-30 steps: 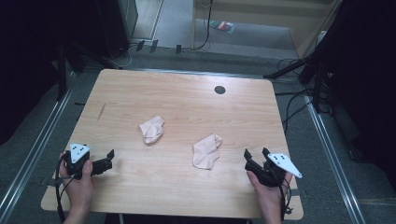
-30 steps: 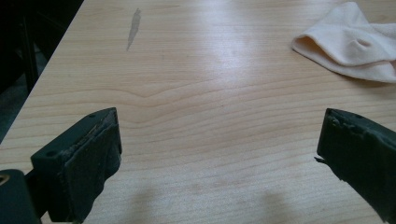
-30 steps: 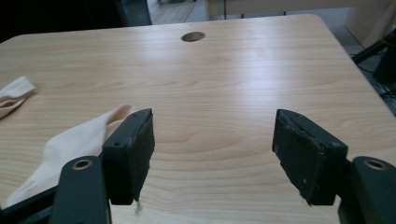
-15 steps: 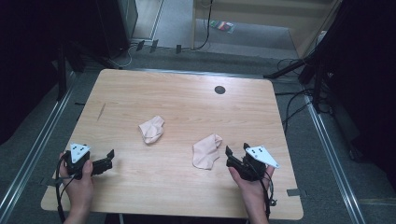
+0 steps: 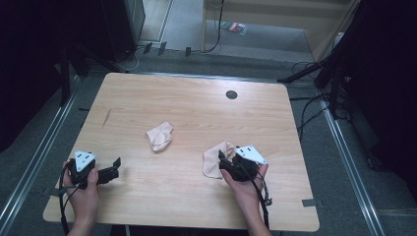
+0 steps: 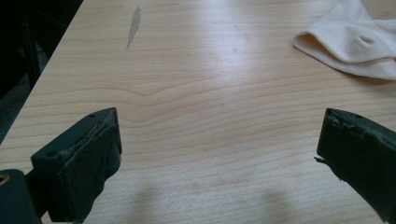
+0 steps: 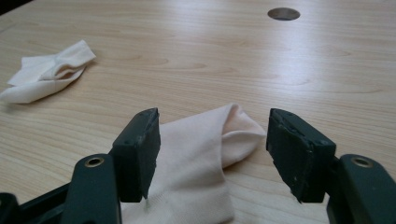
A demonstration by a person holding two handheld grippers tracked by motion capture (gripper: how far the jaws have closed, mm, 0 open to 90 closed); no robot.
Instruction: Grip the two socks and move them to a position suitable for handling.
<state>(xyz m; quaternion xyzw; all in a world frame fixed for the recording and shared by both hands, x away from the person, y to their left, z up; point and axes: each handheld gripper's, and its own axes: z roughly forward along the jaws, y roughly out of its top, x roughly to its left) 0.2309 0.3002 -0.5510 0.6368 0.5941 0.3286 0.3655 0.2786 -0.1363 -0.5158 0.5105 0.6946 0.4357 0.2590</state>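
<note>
On the near right part of the desk [image 5: 187, 103], the right gripper [image 5: 222, 161] has its jaws spread to either side of the near sock [image 5: 214, 158], not yet closed on it. From the right gripper view, the sock [image 7: 201, 154] lies between the two black jaws with a gap on each side; nothing is held.

Left gripper [image 5: 116, 168] rests near the front left edge, jaws wide apart over bare wood, well away from both socks. Its own view puts the far sock [image 6: 350, 42] off at upper right.

Step in hand, as I judge it: picking up the near sock. To do it well, lower the jaws until they almost touch the wood, centre the bunched fold between them, then close fully. A thin knit slips out of a shallow pinch, so take the thicker doubled part, not a single-layer edge. Lift straight up to keep the fabric from dragging.

Materials: both socks are pale peach-cream, soft fine knit, crumpled and folded over on themselves, limp with rounded folds. The far sock [image 5: 160, 136] sits near the middle of the desk, apart from the other one. The surface is light wood grain, smooth, slight sheen, with a small round dark cable hole [image 5: 231, 94] toward the far edge and a faint grey smear [image 5: 106, 117] at left. Jaw pads are matt black, worn and ragged at the edges.
</note>
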